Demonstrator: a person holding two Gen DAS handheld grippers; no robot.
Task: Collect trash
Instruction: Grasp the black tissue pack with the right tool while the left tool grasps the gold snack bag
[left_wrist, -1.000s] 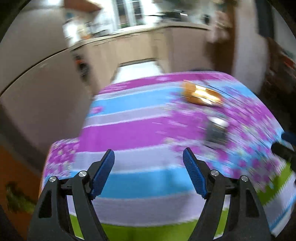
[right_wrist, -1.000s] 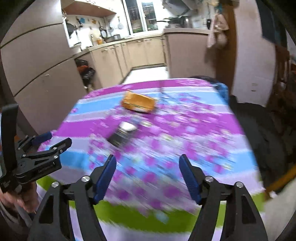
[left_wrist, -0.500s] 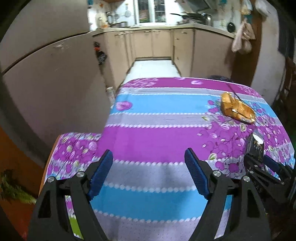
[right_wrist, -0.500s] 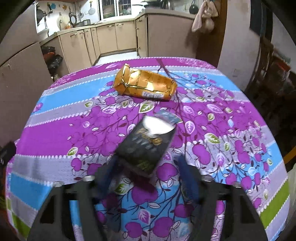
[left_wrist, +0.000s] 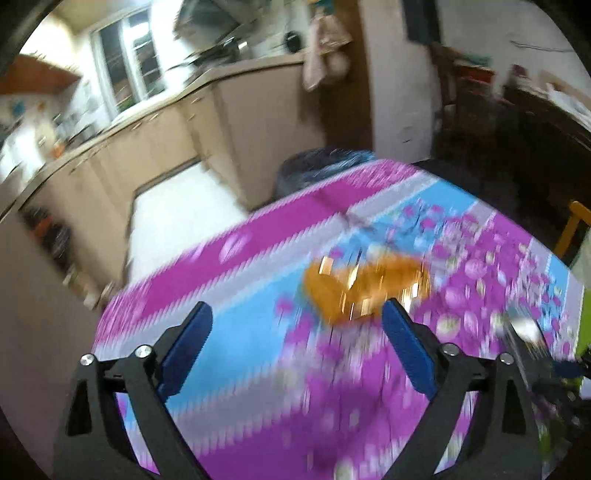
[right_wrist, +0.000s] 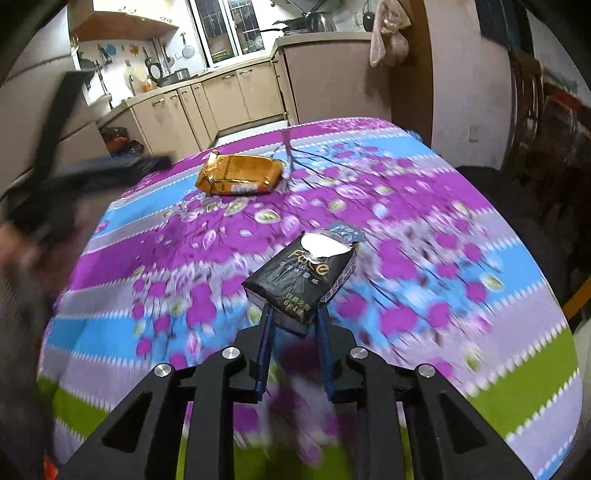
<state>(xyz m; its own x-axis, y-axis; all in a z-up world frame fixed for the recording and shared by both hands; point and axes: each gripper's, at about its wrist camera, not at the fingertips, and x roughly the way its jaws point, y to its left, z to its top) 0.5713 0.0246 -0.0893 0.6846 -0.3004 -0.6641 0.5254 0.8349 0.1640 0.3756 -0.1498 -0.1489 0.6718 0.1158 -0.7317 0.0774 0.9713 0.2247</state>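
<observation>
Kitchen table w/ purple floral cloth (right_wrist: 424, 173): right gripper (right_wrist: 293, 332) just clamped black tissue pack (right_wrist: 303, 277), left gripper (left_wrist: 295, 347) opening, empty, orange foil wrapper (right_wrist: 240, 175) still uncollected.

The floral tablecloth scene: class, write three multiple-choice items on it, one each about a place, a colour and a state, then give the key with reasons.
1. Where does the orange packet lie on the tablecloth?
A. at the near edge
B. towards the far end
C. on the floor

2. What colour is the tissue pack?
A. black
B. white
C. green

3. The right hand-held gripper is:
A. open, empty
B. shut on the tissue pack
C. out of view

Key: B, it lies beyond the pack; A, black wrapper with gold lettering; B, both pads pinch its near end.
</observation>
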